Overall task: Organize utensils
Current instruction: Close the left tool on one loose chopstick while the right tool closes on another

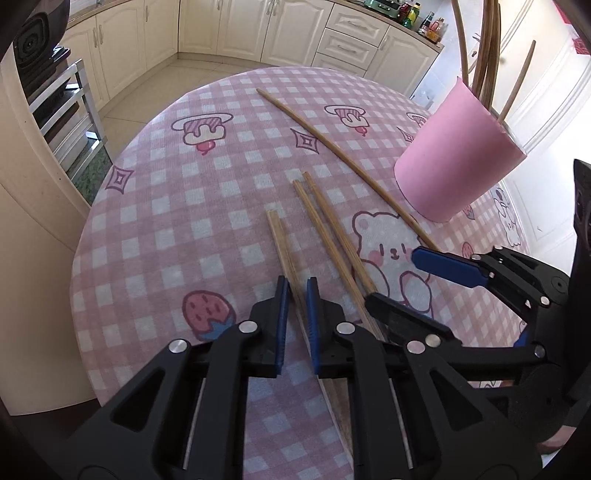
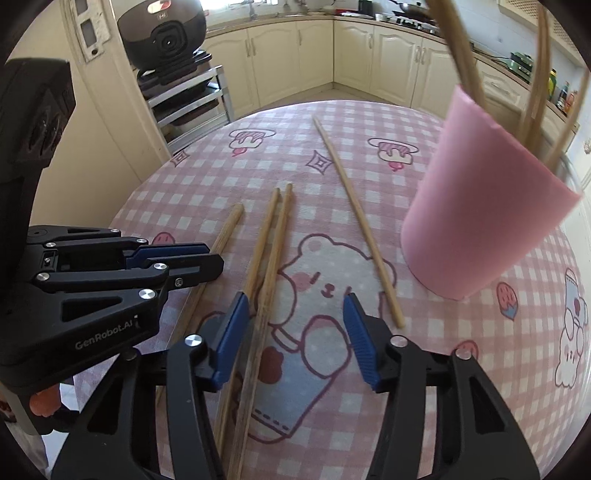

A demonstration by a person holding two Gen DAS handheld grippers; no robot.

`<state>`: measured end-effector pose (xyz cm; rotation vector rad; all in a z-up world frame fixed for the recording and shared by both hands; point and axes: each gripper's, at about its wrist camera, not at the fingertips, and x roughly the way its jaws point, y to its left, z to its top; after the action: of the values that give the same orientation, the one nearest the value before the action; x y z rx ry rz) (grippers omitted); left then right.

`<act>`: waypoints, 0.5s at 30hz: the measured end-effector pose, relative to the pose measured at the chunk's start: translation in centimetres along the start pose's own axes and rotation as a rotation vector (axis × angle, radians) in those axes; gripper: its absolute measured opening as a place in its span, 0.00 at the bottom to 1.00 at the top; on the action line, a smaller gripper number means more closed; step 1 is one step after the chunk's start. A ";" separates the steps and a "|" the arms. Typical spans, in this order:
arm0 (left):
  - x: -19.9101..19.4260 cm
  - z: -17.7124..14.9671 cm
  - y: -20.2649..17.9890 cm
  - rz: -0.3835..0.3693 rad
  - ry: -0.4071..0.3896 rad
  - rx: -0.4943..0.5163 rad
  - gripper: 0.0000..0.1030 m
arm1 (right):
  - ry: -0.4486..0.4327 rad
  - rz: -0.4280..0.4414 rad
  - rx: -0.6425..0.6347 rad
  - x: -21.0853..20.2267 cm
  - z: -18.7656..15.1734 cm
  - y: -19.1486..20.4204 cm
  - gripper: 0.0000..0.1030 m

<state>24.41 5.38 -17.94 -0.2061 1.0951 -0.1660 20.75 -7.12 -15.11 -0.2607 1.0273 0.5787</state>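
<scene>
Several wooden chopsticks lie on the pink checked tablecloth point(image 1: 155, 206). My left gripper point(image 1: 295, 286) is low over the leftmost chopstick point(image 1: 279, 240), its blue pads close on either side with a narrow gap; it also shows in the right wrist view point(image 2: 207, 258). A pair of chopsticks point(image 1: 328, 229) lies just right of it. My right gripper point(image 2: 295, 314) is open above that pair point(image 2: 273, 240). A single chopstick point(image 2: 354, 221) lies further right. A pink cup point(image 2: 480, 206) holds several upright chopsticks point(image 2: 535, 96).
The round table's far edge point(image 2: 332, 105) drops to a tiled kitchen floor. Cream cabinets point(image 2: 295, 55) line the back. A metal rack point(image 2: 192, 103) with a rice cooker point(image 2: 162, 33) stands at the left.
</scene>
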 end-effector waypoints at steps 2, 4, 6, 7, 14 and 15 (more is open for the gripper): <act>-0.1 0.0 0.4 -0.015 0.000 -0.012 0.09 | 0.000 -0.008 -0.021 0.3 0.3 0.3 0.46; -0.1 0.0 0.6 -0.025 0.001 -0.014 0.09 | 0.003 -0.001 -0.028 0.3 0.5 0.3 0.33; -0.2 -0.2 0.5 -0.014 -0.004 0.006 0.09 | 0.018 0.011 -0.017 0.8 1.0 0.1 0.25; -0.2 -0.2 0.3 -0.008 -0.006 0.011 0.09 | 0.027 0.032 -0.017 1.1 1.2 0.1 0.24; 0.0 0.4 0.6 -0.025 0.002 0.008 0.09 | 0.086 0.010 -0.043 2.8 3.7 0.4 0.19; 0.0 0.4 0.7 -0.026 0.001 0.008 0.09 | 0.094 0.011 -0.046 2.9 4.0 0.4 0.18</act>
<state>24.82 6.04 -17.94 -0.2129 1.0924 -0.1940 24.54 -3.98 -15.61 -0.3253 1.1078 0.6052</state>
